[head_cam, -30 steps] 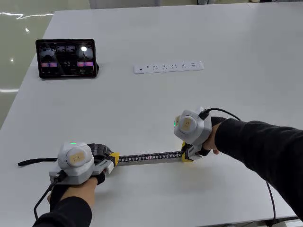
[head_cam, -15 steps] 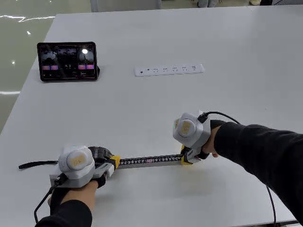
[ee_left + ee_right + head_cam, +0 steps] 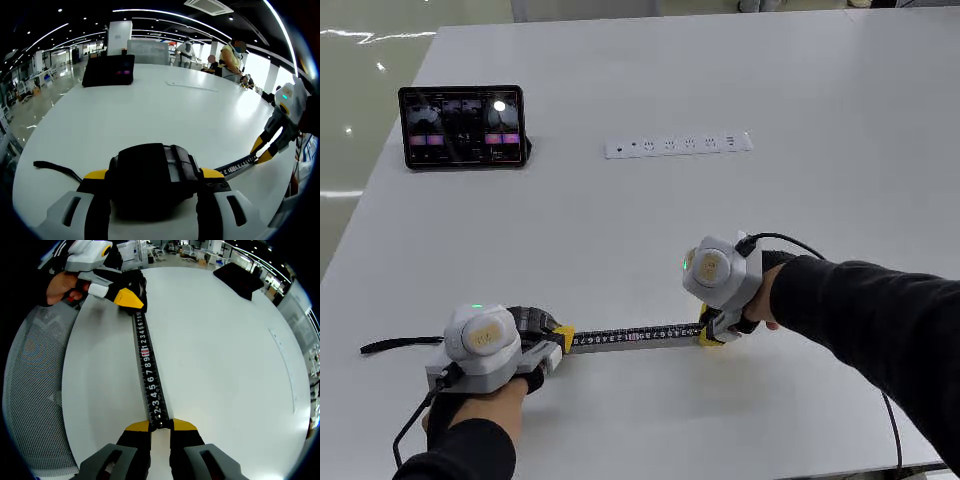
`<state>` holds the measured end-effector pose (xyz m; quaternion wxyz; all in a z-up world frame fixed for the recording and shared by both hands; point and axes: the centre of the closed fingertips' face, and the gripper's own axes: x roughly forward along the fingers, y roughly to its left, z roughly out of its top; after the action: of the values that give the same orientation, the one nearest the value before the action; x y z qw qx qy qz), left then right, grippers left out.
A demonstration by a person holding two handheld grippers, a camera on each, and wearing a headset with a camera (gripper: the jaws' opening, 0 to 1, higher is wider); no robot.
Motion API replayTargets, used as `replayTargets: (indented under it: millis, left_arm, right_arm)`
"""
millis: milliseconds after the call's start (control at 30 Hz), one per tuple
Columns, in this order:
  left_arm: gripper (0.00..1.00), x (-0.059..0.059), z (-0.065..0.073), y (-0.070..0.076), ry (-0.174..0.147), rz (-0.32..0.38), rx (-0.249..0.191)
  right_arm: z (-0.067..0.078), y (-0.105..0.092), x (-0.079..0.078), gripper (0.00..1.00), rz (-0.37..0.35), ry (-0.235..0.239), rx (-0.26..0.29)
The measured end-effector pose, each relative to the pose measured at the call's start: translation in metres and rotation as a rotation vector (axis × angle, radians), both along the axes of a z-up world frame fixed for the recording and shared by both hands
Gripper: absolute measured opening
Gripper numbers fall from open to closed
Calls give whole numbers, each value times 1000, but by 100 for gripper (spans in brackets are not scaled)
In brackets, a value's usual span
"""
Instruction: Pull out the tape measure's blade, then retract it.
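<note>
The tape measure sat at the counter's 7 o'clock, clamped in the left gripper's jaws. Its blade ran toward 3 o'clock, its tip pinched by the right gripper's near-closed jaws. That gripper had crept toward 9 o'clock, probably beginning retraction. The counter's edge lay close at 6 o'clock, with open room toward 12.

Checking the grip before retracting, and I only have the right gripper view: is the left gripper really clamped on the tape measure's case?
Observer: Yes. The left gripper view shows the black case sitting between the left gripper and its yellow-tipped jaws.
Operator: Anything trailing behind it?
Observer: A black strap lies on the table behind the case, on the side away from the blade.
Operator: Is the tablet on?
Observer: Yes, the head view shows its screen lit.
</note>
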<state>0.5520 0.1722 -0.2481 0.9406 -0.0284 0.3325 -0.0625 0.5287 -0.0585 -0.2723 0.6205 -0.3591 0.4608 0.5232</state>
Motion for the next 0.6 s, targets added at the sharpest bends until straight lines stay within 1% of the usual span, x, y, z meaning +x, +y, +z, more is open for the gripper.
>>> replayTargets:
  millis: [600]
  left_arm:
    - [66, 0, 0, 0, 1, 0, 0]
  right_arm:
    - [0, 5, 1, 10, -3, 1, 3]
